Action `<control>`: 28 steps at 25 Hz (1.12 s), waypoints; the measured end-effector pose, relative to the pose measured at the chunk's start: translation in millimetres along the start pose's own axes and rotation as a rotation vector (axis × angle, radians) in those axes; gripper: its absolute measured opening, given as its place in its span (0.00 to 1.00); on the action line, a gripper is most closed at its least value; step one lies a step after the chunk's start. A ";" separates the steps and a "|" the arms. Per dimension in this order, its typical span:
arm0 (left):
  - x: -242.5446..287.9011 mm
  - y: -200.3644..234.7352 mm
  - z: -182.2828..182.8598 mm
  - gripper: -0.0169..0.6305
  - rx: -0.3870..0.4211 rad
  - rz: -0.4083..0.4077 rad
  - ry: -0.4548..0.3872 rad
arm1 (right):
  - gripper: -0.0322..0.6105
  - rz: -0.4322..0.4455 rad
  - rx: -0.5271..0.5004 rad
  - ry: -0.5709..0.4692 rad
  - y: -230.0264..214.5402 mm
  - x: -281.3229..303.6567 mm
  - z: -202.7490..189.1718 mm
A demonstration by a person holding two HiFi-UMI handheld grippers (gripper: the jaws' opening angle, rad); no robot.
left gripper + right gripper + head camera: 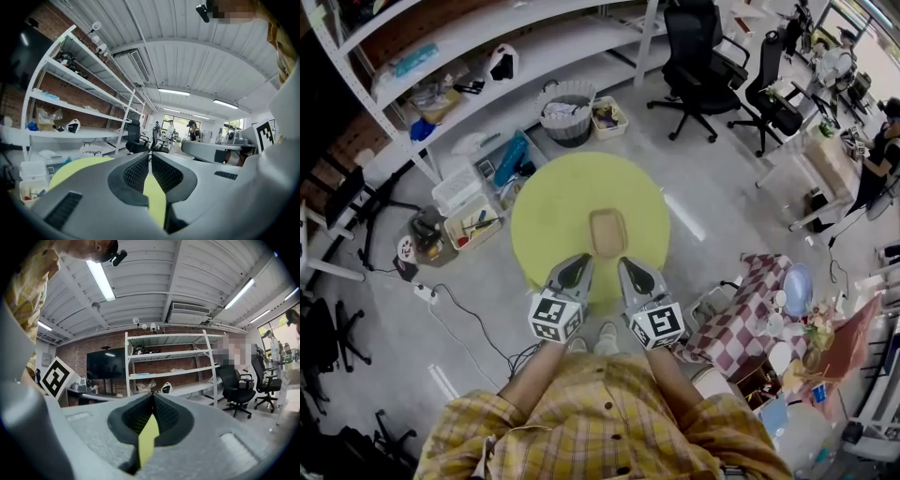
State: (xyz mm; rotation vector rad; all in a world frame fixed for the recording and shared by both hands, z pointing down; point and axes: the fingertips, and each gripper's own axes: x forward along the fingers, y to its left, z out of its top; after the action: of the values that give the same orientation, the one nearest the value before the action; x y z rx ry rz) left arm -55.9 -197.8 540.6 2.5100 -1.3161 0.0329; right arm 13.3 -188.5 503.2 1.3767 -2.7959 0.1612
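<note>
right now the left hand-held gripper (578,265) and the right hand-held gripper (630,267) hover side by side over the near edge of a round yellow-green surface (553,211), each pointing away from the person. in the left gripper view the left hand-held gripper (150,161) is closed, its ribbed pads meeting at the tips with nothing between them – only the yellow-green top shows through the slit below. the right hand-held gripper (152,401) is likewise closed and empty. a shallow tan tray (607,232) lies on the surface just beyond the two tips, apart from both and roughly between them. farther off on the floor stand a wire basket (568,112) and a black office chair (701,66) – a checkered cloth (750,314) lies to the right.
</note>
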 end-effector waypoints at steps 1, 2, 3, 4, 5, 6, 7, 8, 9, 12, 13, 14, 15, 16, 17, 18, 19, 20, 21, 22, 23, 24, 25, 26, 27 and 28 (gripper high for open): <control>3.8 2.3 -3.6 0.04 -0.017 0.000 0.007 | 0.05 0.004 -0.001 0.002 -1.4 1.7 -1.3; 7.2 4.8 -7.2 0.04 -0.033 0.000 0.011 | 0.05 0.009 -0.004 0.005 -2.3 3.4 -2.7; 10.3 7.1 -10.7 0.04 -0.050 -0.001 0.014 | 0.05 0.016 -0.008 0.008 -2.8 5.2 -4.3; 13.1 9.1 -14.1 0.04 -0.073 -0.005 0.014 | 0.05 0.022 -0.011 0.014 -3.2 6.6 -6.3; 15.4 10.6 -17.5 0.04 -0.100 -0.009 0.011 | 0.05 0.028 -0.013 0.021 -3.5 7.5 -8.7; 17.1 12.0 -20.8 0.04 -0.127 -0.014 0.007 | 0.05 0.032 -0.014 0.027 -3.7 8.0 -11.2; 18.3 13.7 -23.9 0.04 -0.154 -0.017 0.002 | 0.05 0.037 -0.015 0.033 -3.7 8.4 -13.4; 19.2 16.0 -26.7 0.04 -0.180 -0.018 -0.003 | 0.05 0.040 -0.016 0.037 -3.8 9.0 -15.1; 20.1 18.7 -29.3 0.04 -0.205 -0.020 -0.007 | 0.05 0.042 -0.016 0.040 -4.0 9.5 -16.4; 24.3 26.9 -39.3 0.04 -0.284 -0.024 -0.010 | 0.05 0.044 -0.012 0.043 -6.9 10.7 -18.3; 26.1 30.1 -44.1 0.04 -0.320 -0.023 -0.010 | 0.05 0.044 -0.011 0.043 -7.8 10.6 -18.8; 27.7 33.7 -49.4 0.06 -0.357 -0.020 -0.008 | 0.05 0.045 -0.011 0.044 -8.2 10.3 -19.4; 29.0 37.4 -54.9 0.07 -0.387 -0.014 -0.004 | 0.05 0.046 -0.012 0.046 -7.9 10.1 -20.2; 30.1 40.7 -60.3 0.07 -0.408 -0.010 0.002 | 0.05 0.047 -0.012 0.049 -7.2 9.9 -21.2; 31.2 43.4 -65.3 0.08 -0.424 -0.007 0.008 | 0.05 0.049 -0.010 0.053 -6.3 9.8 -22.5; 32.4 45.8 -70.0 0.09 -0.444 -0.006 0.013 | 0.05 0.052 -0.003 0.057 -5.7 9.9 -24.0; 33.7 48.4 -74.3 0.10 -0.472 -0.004 0.015 | 0.05 0.057 0.008 0.061 -5.2 10.1 -25.5; 35.1 51.3 -78.1 0.11 -0.505 -0.003 0.014 | 0.05 0.064 0.020 0.063 -4.8 10.3 -26.7; 36.4 53.9 -81.5 0.11 -0.535 -0.001 0.013 | 0.05 0.070 0.027 0.064 -4.1 10.4 -27.5; 37.8 56.2 -85.0 0.12 -0.559 0.000 0.014 | 0.05 0.073 0.029 0.065 -3.4 10.2 -28.1; 39.3 58.3 -88.5 0.12 -0.583 0.000 0.015 | 0.05 0.075 0.029 0.066 -2.8 10.2 -28.6; 40.9 60.2 -92.1 0.12 -0.613 -0.004 0.013 | 0.05 0.076 0.029 0.067 -2.3 10.5 -29.2; 42.5 62.2 -95.9 0.13 -0.654 -0.009 0.006 | 0.05 0.077 0.030 0.069 -1.9 10.7 -30.2; 44.2 63.9 -100.1 0.14 -0.702 -0.018 -0.003 | 0.05 0.077 0.030 0.071 -1.7 10.7 -31.3; 46.0 65.2 -104.2 0.15 -0.751 -0.028 -0.012 | 0.05 0.077 0.031 0.073 -1.9 10.5 -32.2; 47.8 66.3 -107.8 0.16 -0.794 -0.037 -0.020 | 0.05 0.077 0.033 0.075 -2.4 10.3 -32.9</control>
State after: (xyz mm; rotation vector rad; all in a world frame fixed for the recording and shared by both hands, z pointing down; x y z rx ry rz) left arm -68.8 -241.4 668.0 1.8486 -1.0104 -0.4352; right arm 8.0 -194.7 536.7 1.2427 -2.7977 0.2559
